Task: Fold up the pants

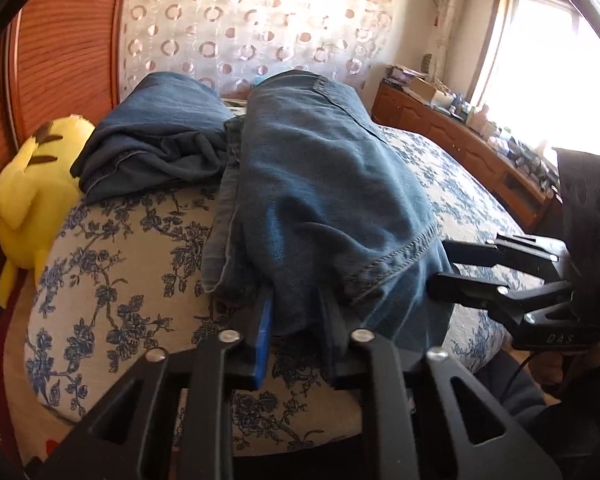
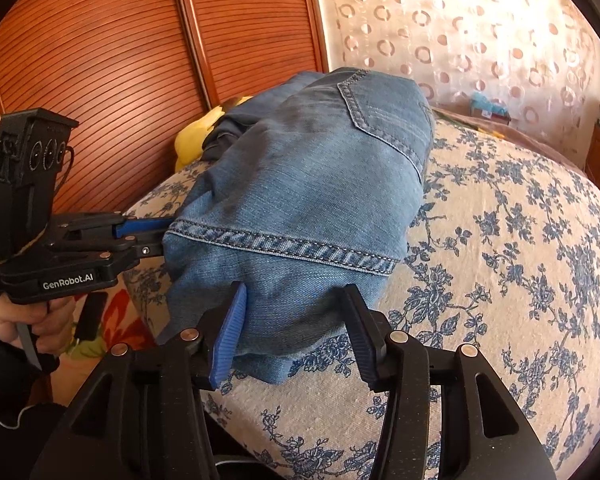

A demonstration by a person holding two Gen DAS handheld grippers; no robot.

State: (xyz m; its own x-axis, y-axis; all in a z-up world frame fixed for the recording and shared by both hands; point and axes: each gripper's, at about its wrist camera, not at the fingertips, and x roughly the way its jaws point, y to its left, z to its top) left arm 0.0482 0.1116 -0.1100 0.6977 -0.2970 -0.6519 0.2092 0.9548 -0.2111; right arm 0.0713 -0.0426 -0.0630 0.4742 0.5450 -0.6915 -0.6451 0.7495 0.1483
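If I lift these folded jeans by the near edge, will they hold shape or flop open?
The folded jeans will probably flop: the denim sags in soft wrinkles over the bedspread. The layers look loose at the near edge, so the top flap with the stitched hem may peel away. They look fairly thick, so likely heavy for their size, and unlikely to slip from ribbed pads.

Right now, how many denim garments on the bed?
2. Lighter jeans at the near edge, between both hand-held grippers; darker folded pair behind, beside the yellow plush. More may be hidden.
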